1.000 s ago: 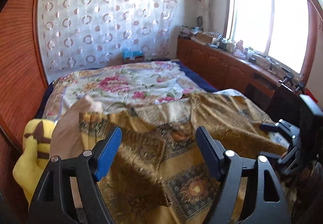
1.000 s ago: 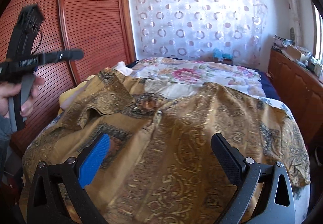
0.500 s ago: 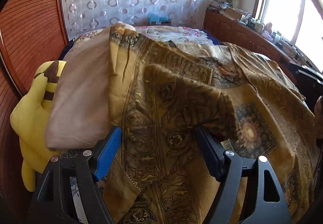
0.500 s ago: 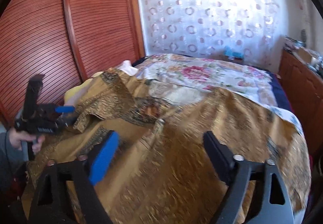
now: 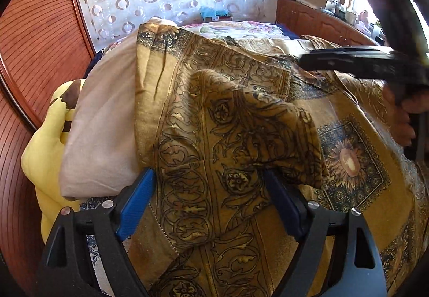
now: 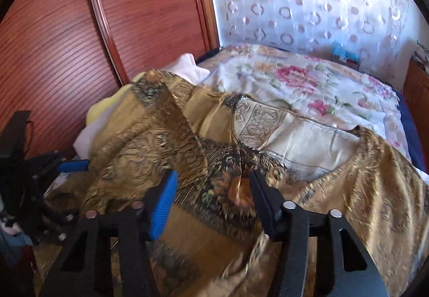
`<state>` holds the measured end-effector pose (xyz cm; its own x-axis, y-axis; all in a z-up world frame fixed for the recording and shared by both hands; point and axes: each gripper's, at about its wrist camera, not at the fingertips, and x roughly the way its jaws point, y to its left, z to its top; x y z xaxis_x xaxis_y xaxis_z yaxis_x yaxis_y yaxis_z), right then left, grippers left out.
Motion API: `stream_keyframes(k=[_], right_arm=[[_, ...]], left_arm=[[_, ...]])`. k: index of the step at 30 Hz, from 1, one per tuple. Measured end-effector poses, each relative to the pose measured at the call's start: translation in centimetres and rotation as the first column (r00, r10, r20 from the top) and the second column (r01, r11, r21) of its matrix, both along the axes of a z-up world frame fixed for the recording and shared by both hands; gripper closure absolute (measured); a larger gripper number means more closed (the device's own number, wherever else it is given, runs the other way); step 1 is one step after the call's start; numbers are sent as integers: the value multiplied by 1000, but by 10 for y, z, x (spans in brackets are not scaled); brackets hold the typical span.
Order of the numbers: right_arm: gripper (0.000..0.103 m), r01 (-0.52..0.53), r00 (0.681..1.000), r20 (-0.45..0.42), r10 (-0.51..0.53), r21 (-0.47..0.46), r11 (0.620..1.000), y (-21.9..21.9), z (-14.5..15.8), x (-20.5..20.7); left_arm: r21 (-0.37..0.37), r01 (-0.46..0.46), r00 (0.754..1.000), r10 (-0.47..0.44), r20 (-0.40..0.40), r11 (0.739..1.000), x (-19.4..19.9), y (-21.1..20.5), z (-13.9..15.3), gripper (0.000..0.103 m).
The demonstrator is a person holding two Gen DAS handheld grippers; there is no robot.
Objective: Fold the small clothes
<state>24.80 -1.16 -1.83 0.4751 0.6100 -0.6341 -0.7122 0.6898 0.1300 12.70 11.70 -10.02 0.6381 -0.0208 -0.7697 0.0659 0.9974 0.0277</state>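
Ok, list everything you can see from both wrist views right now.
patterned garment: one, gold and brown, spread over the bed's near part
floral bedspread: one, white with pink flowers, far half of bed
pale cushion: one, beige, under garment's left edge
plush toy: one, yellow and brown, beside cushion
curtain: one, white with circles, behind bed
wardrobe doors: reddish wood, left
cabinet: wooden, cluttered top, right
left gripper: jaws opening, garment between
right gripper: jaws closing, garment between
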Motion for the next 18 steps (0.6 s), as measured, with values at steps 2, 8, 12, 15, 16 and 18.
stream_keyframes(k=[2,8,12,15,16,18], right_arm=[[59,-25,1000,-14,25,2,1000,6,1,8],[65,-58,998,-43,54,-88,994,30,-13,26],[91,-68,997,-38,64,-107,992,34,-12,29],[96,-71,997,-9,71,-114,991,37,-10,26],[96,-51,998,18,53,-112,992,35,-7,26],[97,8,998,56,-3,-100,995,29,0,23]], left_arm=[[-1,-1,1000,1,0,1000,1,0,0,18],[3,-2,1000,2,0,1000,2,0,1,18],[4,-3,1000,3,-1,1000,1,-1,0,18],[-1,-4,1000,4,0,1000,1,0,1,18],[-6,-7,1000,7,1,1000,0,0,1,18],[-19,-17,1000,18,24,1000,-3,2,4,18]])
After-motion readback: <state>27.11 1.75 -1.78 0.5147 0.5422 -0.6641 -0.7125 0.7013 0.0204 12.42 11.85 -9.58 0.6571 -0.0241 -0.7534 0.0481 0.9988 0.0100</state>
